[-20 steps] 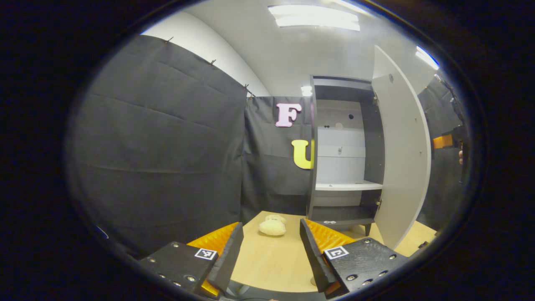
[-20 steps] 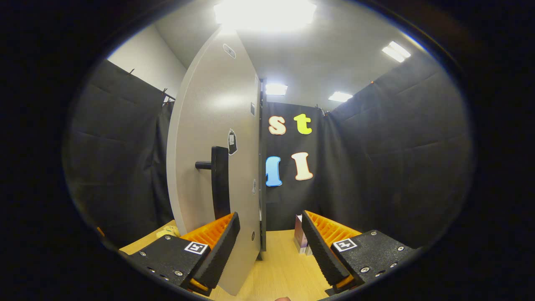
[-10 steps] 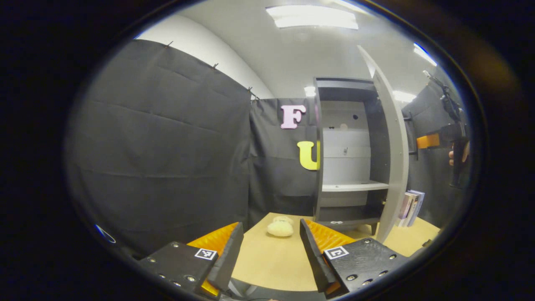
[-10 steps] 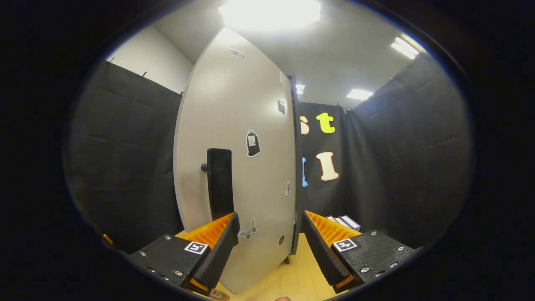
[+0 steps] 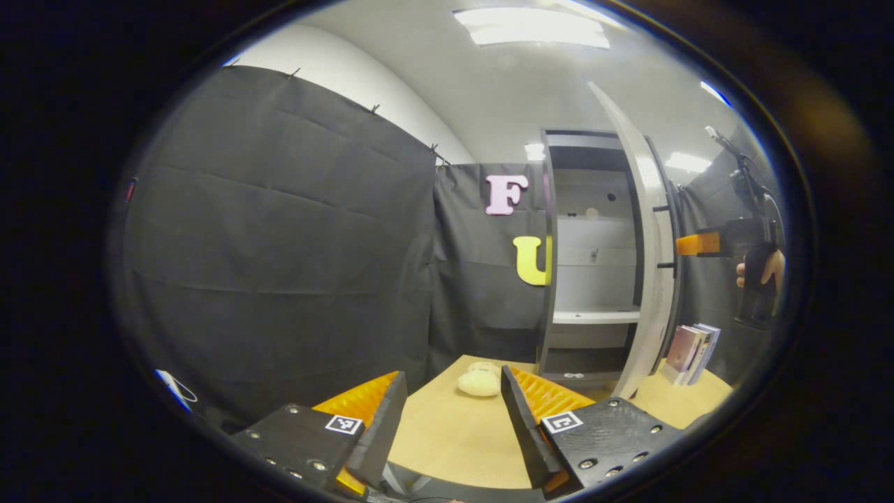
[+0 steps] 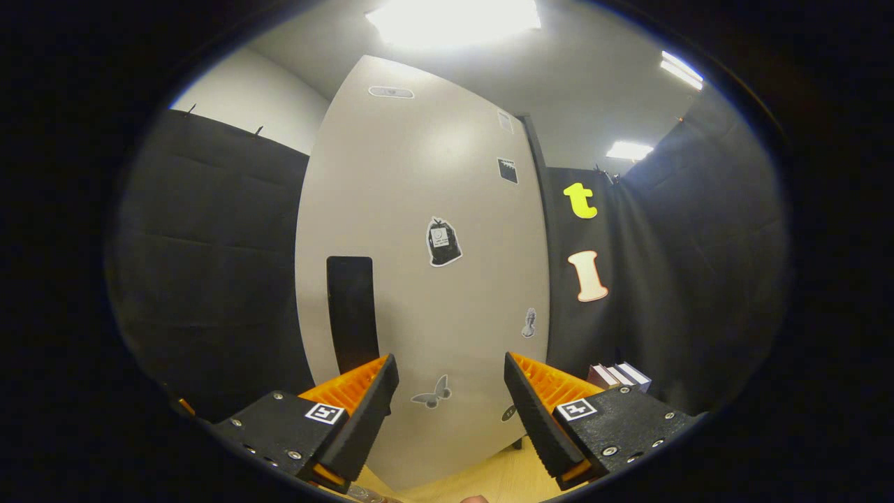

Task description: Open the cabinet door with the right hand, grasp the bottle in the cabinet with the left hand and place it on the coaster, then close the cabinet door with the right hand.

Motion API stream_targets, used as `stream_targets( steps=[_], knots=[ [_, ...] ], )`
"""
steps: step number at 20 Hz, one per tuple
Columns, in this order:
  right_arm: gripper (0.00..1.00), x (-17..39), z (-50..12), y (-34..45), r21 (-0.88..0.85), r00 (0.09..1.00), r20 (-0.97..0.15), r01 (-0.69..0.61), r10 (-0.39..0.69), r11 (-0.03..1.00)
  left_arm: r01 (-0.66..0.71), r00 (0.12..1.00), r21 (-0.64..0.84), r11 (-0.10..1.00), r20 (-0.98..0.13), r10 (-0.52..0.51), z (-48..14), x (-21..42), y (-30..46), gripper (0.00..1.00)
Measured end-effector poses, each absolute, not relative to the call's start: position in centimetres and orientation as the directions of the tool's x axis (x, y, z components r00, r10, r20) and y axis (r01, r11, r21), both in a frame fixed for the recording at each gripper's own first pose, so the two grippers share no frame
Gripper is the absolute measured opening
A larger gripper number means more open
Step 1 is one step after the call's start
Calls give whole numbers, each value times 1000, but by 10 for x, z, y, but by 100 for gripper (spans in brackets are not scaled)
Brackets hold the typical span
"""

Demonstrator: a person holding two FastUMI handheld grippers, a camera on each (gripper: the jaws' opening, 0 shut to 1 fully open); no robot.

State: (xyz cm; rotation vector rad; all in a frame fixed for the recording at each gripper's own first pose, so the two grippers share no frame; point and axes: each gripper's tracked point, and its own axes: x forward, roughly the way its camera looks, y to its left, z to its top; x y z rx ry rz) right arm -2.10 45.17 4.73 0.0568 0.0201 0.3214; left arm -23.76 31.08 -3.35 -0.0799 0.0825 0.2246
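The grey cabinet (image 5: 594,265) stands at the back of the table with its white door (image 5: 653,265) ajar, edge-on in the left gripper view. In the right gripper view the door's outer face (image 6: 433,175) looms just ahead, its black handle (image 6: 351,311) above the left finger. My right gripper (image 6: 447,395) is open and holds nothing; whether it touches the door I cannot tell. It also appears far off as the right gripper (image 5: 702,243) in a hand (image 5: 761,269), close to the door. My left gripper (image 5: 450,412) hangs open over the table, holding nothing.
A cream plush toy (image 5: 478,381) lies on the wooden table (image 5: 454,440) in front of the cabinet. Several books (image 5: 688,349) lean right of the door, seen too as books (image 6: 618,377). Black cloth walls close in all around.
The door has swung a good way toward the cabinet. The right gripper has followed it round and now faces its outer side squarely. The left gripper has barely moved.
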Motion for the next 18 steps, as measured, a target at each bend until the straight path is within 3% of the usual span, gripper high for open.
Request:
stream_targets(
  steps=[4, 18],
  knots=[
    [94, -4, 48, 477, 83, 931, -7, -364, 366, 928, -255, 964, -57, 965, -97, 249, -35, -241, 309, 83],
    [95, 46, 12, 556, 76, 869, -42, -489, 493, 869, -328, 937, -23, 944, -134, 322, -40, -244, 300, 83]
  ],
)
